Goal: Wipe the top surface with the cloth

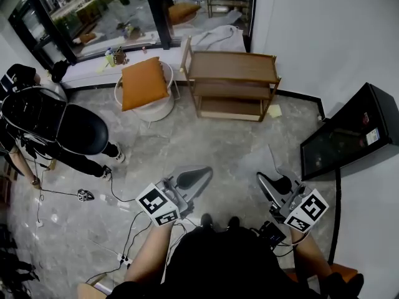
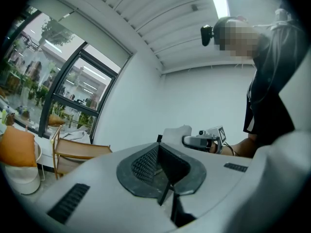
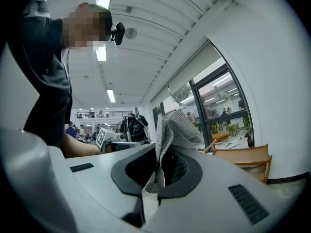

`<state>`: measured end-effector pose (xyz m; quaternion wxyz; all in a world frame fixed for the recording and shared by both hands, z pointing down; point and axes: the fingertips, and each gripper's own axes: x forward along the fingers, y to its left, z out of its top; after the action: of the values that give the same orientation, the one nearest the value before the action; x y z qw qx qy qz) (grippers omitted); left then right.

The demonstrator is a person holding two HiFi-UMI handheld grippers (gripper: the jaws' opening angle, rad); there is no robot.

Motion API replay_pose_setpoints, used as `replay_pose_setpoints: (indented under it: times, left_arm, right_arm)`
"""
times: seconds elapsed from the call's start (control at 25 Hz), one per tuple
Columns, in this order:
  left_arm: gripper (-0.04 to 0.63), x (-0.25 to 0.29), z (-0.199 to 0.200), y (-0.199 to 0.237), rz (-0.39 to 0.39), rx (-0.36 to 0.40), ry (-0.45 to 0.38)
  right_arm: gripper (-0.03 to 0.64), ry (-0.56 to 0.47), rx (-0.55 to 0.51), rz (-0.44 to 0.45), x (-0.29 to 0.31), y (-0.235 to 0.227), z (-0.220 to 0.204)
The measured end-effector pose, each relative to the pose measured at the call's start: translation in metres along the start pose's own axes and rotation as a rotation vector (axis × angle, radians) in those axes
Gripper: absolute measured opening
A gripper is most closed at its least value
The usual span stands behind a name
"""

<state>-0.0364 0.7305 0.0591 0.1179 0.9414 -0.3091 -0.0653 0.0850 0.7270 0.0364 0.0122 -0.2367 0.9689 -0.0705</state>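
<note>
Grey stone-look floor tiles and a wide window frame the scene. The cloth (image 3: 171, 129), a grey waffle-weave rag, is pinched between the fingers of the right gripper (image 3: 156, 165). Its loose end stands up past the fingertips, probably to leave a free fold to press flat. The left gripper (image 2: 159, 153) has its fingers closed on nothing, so it looks like the spare hand. Both are carried low, close to the person's body.

The wooden shelf unit (image 1: 231, 66) stands well ahead of both sets of fingers, against the window wall. Its bare top board is most likely the surface to wipe, so wiping has not begun.

Ahead and left of the left fingers is a round chair with an orange cushion (image 1: 144, 82). Right of the right fingers is a black cabinet (image 1: 349, 131).

No brand is legible. The gripper cubes carry only square black-and-white markers, and the cabinet's small label is too small to read.
</note>
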Motion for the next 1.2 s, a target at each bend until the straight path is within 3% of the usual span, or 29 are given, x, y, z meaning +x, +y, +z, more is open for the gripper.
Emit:
replay_pose_setpoints:
  times: [0.48, 0.84, 1.2]
  left_arm:
    - [0.011, 0.019, -0.004, 0.007, 0.033, -0.004, 0.006]
    - [0.011, 0.038, -0.009, 0.009, 0.071, -0.001, 0.028]
    - [0.011, 0.033, -0.014, 0.053, 0.108, -0.024, 0.037]
  right_arm:
    - [0.029, -0.017, 0.009, -0.008, -0.011, -0.024, 0.001]
    - [0.031, -0.017, 0.019, 0.043, -0.016, -0.046, -0.002]
    - [0.03, -0.021, 0.063, 0.037, 0.013, -0.075, -0.012]
